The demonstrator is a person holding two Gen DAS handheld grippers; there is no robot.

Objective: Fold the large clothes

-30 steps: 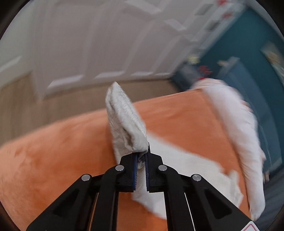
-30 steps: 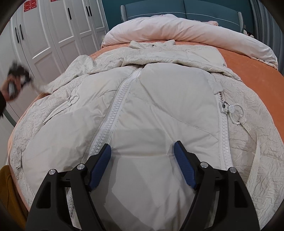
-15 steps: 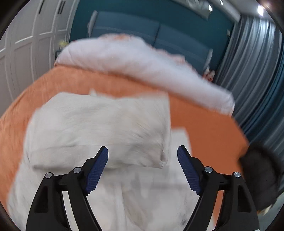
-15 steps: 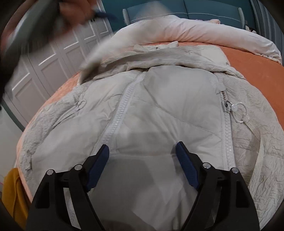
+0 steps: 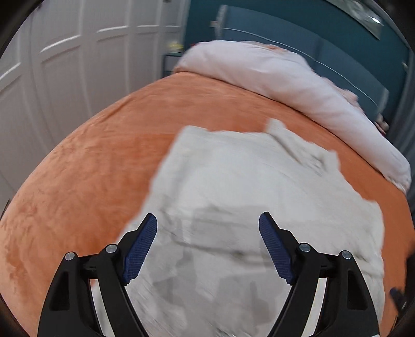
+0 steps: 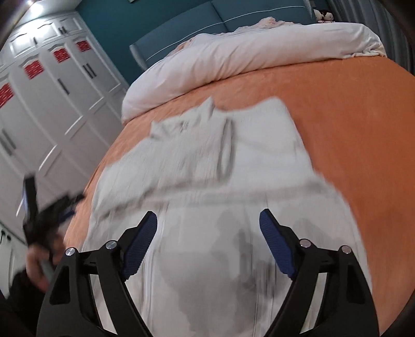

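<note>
Left gripper (image 5: pixel 208 246) sits at the bottom centre of its view, jaws spread wide, nothing between the blue pads (image 5: pixel 140 248). Directly beneath and ahead of it lies the pale grey coat (image 5: pixel 259 207), blurred by motion, filling the lower middle and right of the frame. The gripper's shadow falls on the fabric between the fingers; whether the tips touch the cloth cannot be told.

Over to the right gripper (image 6: pixel 208 246), also at bottom centre, jaws just as wide and empty. The same coat (image 6: pixel 207 176) runs from between its fingers up to mid-frame, with a sleeve folded across the chest area and a collar tab poking up near the top edge. Details are smeared.

Outward now: the coat rests on an orange bedspread (image 5: pixel 90 160), which shows to the left and above it in the left view, and to the right (image 6: pixel 350 116) in the right view. Beyond that, a rolled white duvet (image 6: pixel 246 59) lies along the far side of the bed, against a teal headboard (image 6: pixel 233 13). White wardrobe doors (image 6: pixel 52 90) fill the upper left. At the left edge of the right view, the person's hand (image 6: pixel 41 261) with the other black gripper shows, blurred.
</note>
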